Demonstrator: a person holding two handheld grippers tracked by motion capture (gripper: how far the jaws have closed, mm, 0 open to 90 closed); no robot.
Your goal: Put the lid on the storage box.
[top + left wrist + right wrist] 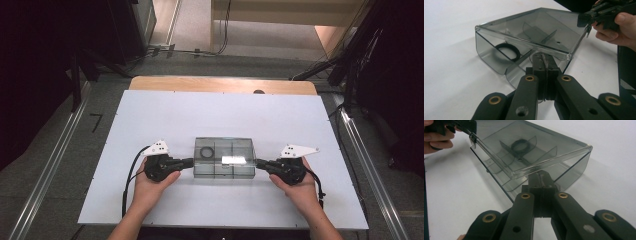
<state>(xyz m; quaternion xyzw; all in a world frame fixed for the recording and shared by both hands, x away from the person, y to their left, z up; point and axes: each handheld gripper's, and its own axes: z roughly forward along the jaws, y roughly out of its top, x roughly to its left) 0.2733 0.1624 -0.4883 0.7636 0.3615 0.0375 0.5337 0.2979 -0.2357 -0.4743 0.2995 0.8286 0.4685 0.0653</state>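
High view. Smoky clear box, rectangular, with inner dividers, lying near the middle of the white table. A black ring sits in its left rear compartment. Left gripper — held in the person's left hand, forearm entering from the bottom edge, jaws pointing level to the right and meeting the box's left end. Right gripper — held in the right hand, mirrored, jaws pointing left and meeting the box's right end. The box is thus flanked at both short ends. Open white surface lies on every side of the box, widest toward the far edge; the near table edge runs just behind the wrists.

Left gripper view. Own jaws pressed together, tips at the lower edge of the box's near end wall; whether they pinch the wall or merely touch it cannot be told. The box's rim edge runs across above the jaws. The ring lies flat on the box floor to the left. At the far corner the right gripper touches the box. Bare table to the left.

Right gripper view. Own jaws likewise closed tight, tips beneath the near rim edge of the box. The left gripper is at the far corner, upper left. Bare table lies right and beyond.
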